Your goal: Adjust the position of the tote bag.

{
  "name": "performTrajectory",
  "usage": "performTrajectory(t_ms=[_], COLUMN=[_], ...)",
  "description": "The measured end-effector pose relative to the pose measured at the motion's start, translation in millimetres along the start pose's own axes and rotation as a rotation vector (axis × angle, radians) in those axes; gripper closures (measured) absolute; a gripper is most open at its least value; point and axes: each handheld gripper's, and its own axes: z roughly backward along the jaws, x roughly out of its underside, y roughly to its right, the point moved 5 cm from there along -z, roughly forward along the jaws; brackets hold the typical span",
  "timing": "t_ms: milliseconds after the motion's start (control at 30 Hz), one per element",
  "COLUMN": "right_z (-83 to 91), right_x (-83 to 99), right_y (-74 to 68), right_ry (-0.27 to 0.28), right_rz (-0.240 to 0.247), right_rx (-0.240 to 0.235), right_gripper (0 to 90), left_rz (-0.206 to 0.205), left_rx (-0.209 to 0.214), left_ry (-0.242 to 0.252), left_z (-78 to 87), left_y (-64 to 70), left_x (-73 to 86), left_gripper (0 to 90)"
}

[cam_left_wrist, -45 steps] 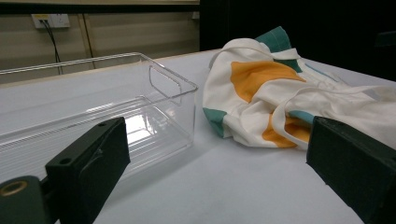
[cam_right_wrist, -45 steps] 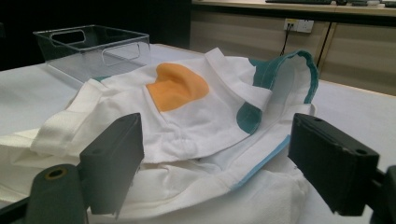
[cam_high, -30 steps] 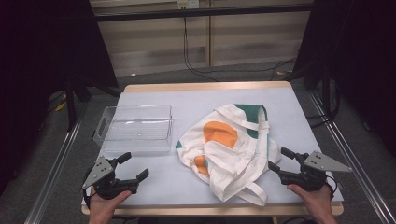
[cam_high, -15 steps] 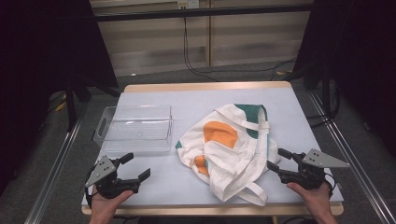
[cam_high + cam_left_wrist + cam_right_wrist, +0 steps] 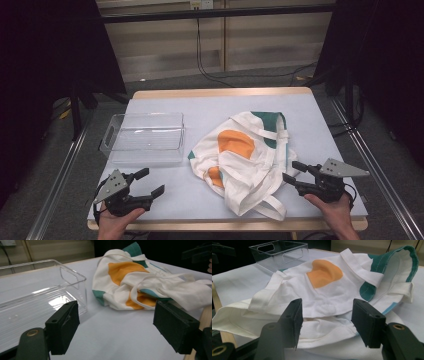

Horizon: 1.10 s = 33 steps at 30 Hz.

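A crumpled white cloth bag (image 5: 245, 160) with orange and teal patches lies in a heap on the pale blue table (image 5: 210, 107), right of centre, its long white straps trailing toward the near edge. To its left, just apart from the cloth, stands an empty clear plastic bin (image 5: 144, 137) with cut-out handles, set where folded or bundled fabric could be dropped into it.

The right gripper (image 5: 294, 172) sits low at the bag's right side with its jaws spread apart and nothing between them; in the right gripper view the black fingers (image 5: 292, 319) frame a fold of white cloth that bulges just ahead of them, which suggests the hand is lined up to bite that edge. It is near the fabric, though whether the tips already touch it cannot be told.

The left gripper (image 5: 149, 182) rests near the front left corner of the table, also with jaws wide and empty, well apart from the bag and just in front of the bin. Its view looks across bare table toward the bag's teal-edged corner (image 5: 98, 293), so it seems held back, ready to come in once the other hand has a hold
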Motion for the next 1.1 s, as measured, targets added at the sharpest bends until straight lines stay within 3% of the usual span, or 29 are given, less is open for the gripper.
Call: performTrajectory(t_ms=[133,167,333,533,633,700,767,933,1100], right_z=[-4.6,-6.1,-14.7,-27.8,-32.6,-42.5,-48.6,-63.2,-76.2], right_x=[1.2,1.6,1.5,-0.2,-0.5,-1.7,-3.8,-9.2,-1.1], right_y=[-1.5,-1.6,-1.8,-1.0,-0.7,0.8,1.5,7.5,11.9], right_ry=[-0.019,-0.026,-0.056,-0.098,-0.115,-0.14,-0.159,-0.193,-0.253], right_rz=[0.005,0.007,0.016,0.022,0.032,0.045,0.051,0.064,0.074], right_rx=[-0.015,-0.019,-0.04,-0.059,-0.066,-0.08,-0.085,-0.101,-0.092], right_gripper=[45.6,46.4,53.1,59.7,60.1,61.7,62.9,62.3,58.1], left_rz=[-0.022,-0.01,-0.015,-0.016,0.001,0.005,-0.002,0.007,0.001], left_rx=[0.038,0.048,0.05,0.023,0.022,0.037,0.025,0.035,0.019], left_ry=[-0.019,-0.016,-0.021,-0.033,-0.033,-0.027,-0.039,-0.037,-0.053], left_z=[-5.4,-7.2,-8.9,-7.7,-8.3,-9.3,-8.9,-9.6,-8.1], left_y=[4.2,5.5,5.8,2.5,2.9,3.1,2.8,2.9,1.7], left_x=[-0.8,-0.8,-0.3,0.6,1.3,1.5,2.0,2.9,3.6], left_gripper=[24.5,24.6,24.1,23.8,23.8,23.5,23.4,23.0,22.1])
